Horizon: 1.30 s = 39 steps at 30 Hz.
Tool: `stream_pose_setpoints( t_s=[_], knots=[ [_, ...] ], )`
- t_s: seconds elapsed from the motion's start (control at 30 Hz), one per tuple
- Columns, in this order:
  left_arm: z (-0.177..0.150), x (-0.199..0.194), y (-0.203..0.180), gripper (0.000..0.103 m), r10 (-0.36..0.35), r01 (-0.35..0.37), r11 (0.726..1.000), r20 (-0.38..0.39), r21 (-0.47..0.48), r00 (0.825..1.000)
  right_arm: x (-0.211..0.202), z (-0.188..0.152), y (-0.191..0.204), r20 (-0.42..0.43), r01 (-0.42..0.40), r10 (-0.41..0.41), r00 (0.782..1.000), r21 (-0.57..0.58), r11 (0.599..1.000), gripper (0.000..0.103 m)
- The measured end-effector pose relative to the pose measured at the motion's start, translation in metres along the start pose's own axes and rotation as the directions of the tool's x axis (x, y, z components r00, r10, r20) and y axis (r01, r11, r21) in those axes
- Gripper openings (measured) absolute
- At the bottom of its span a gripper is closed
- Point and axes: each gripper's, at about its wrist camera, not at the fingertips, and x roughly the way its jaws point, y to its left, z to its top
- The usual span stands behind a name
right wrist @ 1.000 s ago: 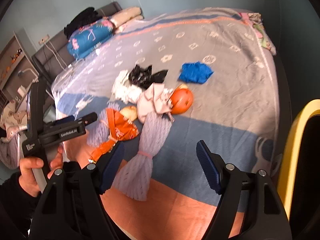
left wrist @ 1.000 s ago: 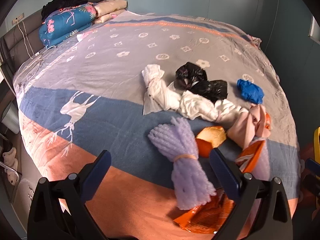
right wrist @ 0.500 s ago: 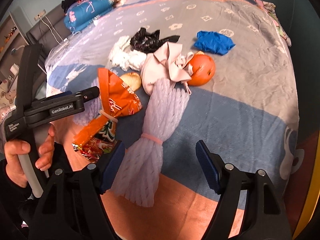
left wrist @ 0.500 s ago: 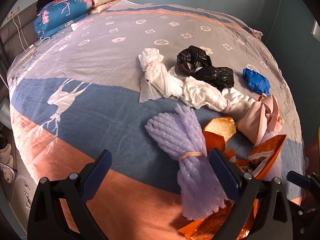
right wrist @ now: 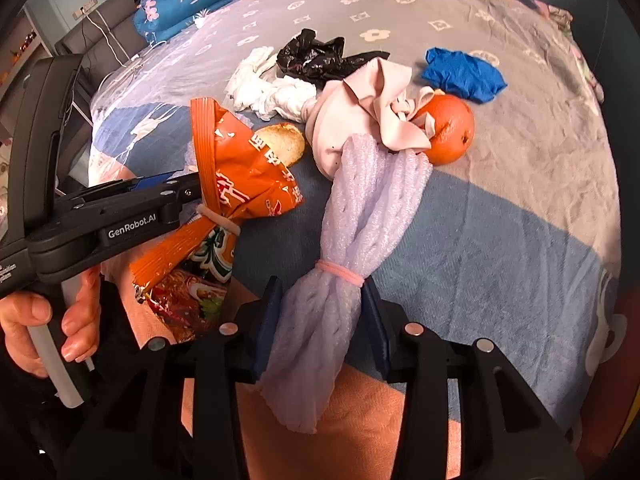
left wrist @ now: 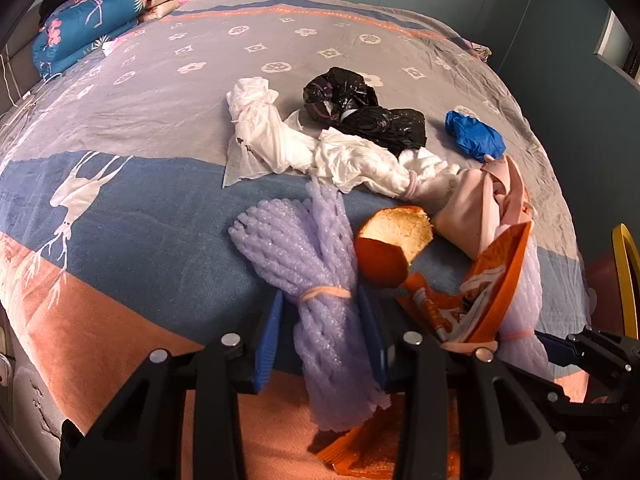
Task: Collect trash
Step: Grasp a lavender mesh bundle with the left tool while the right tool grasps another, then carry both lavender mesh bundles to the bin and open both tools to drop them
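Trash lies on the bed. In the left wrist view my left gripper [left wrist: 320, 304] is closing on a purple foam net bundle [left wrist: 292, 248] just under its pink band, pads touching it. In the right wrist view my right gripper [right wrist: 320, 284] is closing likewise on a second purple foam net bundle [right wrist: 372, 208], pads against it below the band. Between the two bundles sits an orange snack packet [right wrist: 240, 176]. Beyond are an orange peel [left wrist: 392, 248], an orange [right wrist: 450, 128], a pink bag [left wrist: 476, 208], white bags [left wrist: 280, 140], black bags [left wrist: 360, 112] and a blue glove [left wrist: 474, 136].
The patterned bedspread [left wrist: 140, 200] runs far back to folded quilts and pillows [left wrist: 88, 28] at the headboard. A yellow rim [left wrist: 626, 280] shows past the bed's right edge. A person's hand [right wrist: 32, 320] holds the left gripper's handle at the left of the right wrist view.
Both grippers came down and forward over their foam net bundles. Their jaws, wide apart before, have narrowed onto the bundles.
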Motion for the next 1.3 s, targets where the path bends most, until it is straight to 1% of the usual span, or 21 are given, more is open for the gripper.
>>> stream_pose_setpoints(
  t_s=[0.13, 0.23, 0.4, 0.6, 1.0, 1.1, 1.3],
  knots=[
    [-0.001, -0.003, 0.002, 0.03, -0.01, 0.01, 1.0, 0.008, -0.005, 1.0, -0.004, 0.0, 0.0, 0.016, 0.001, -0.001, 1.0, 0.001, 1.0, 0.03],
    [0.0, -0.01, 0.004, 0.028, -0.014, 0.014, 1.0, 0.025, -0.014, 1.0, -0.012, 0.001, 0.0, 0.042, 0.008, -0.008, 0.999, 0.0, 1.0, 0.028],
    [0.002, -0.028, 0.007, 0.026, -0.027, 0.028, 0.999, 0.067, -0.015, 0.997, -0.029, 0.003, 0.001, 0.078, -0.004, 0.004, 0.997, -0.003, 1.0, 0.028],
    [0.002, -0.045, 0.011, 0.026, 0.0, 0.001, 1.0, 0.098, -0.013, 0.995, -0.053, 0.002, 0.004, 0.123, -0.017, 0.019, 0.992, -0.015, 1.0, 0.028],
    [0.006, -0.078, 0.012, 0.026, 0.018, -0.015, 1.0, 0.156, -0.02, 0.988, -0.1, -0.001, 0.004, 0.206, -0.023, 0.028, 0.978, -0.027, 0.999, 0.027],
    [0.007, -0.087, 0.01, 0.026, 0.025, -0.023, 1.0, 0.173, -0.014, 0.985, -0.11, -0.002, 0.003, 0.225, -0.027, 0.032, 0.974, -0.023, 0.999, 0.027],
    [0.012, -0.112, 0.002, 0.026, 0.035, -0.035, 0.999, 0.23, -0.005, 0.973, -0.134, -0.003, -0.003, 0.277, -0.039, 0.04, 0.96, -0.009, 0.999, 0.027]
  ],
)
